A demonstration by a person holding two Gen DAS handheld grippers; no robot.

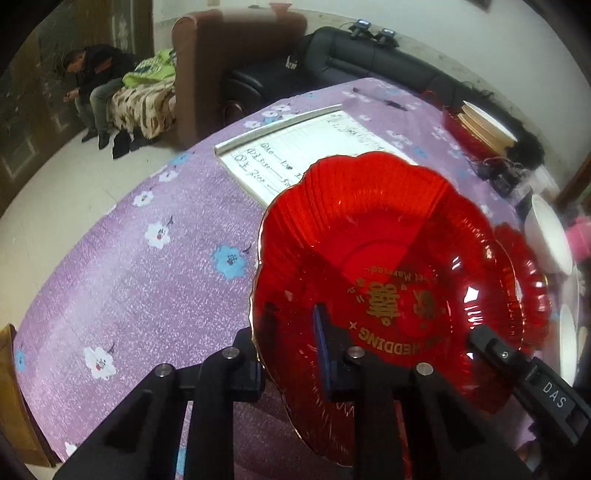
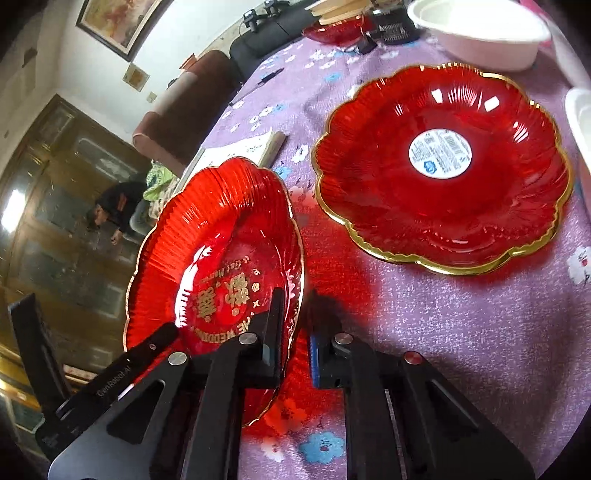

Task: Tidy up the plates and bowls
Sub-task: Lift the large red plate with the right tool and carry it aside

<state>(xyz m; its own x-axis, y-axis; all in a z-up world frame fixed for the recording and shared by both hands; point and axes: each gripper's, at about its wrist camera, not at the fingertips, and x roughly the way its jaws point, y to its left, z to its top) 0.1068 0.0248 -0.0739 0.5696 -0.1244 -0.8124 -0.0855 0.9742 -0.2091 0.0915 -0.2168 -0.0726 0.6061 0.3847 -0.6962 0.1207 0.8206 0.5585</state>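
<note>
While both grippers clamp its rim, the wedding plate (image 1: 388,258) hangs tilted between them: left gripper (image 1: 295,314), right gripper (image 2: 295,299). Beyond the right one lies a stickered plate (image 2: 443,206), holding nothing.

Home living room: brown armchair (image 1: 236,55), black sofa (image 1: 362,59), framed picture (image 2: 118,22) on wall, person seated (image 1: 96,85), table (image 1: 129,266) under purple floral cloth.

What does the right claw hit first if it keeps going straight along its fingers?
The right claw is already shut on the wedding plate's rim; straight ahead lies bare purple tablecloth, probably passing left of the stickered red plate.
</note>
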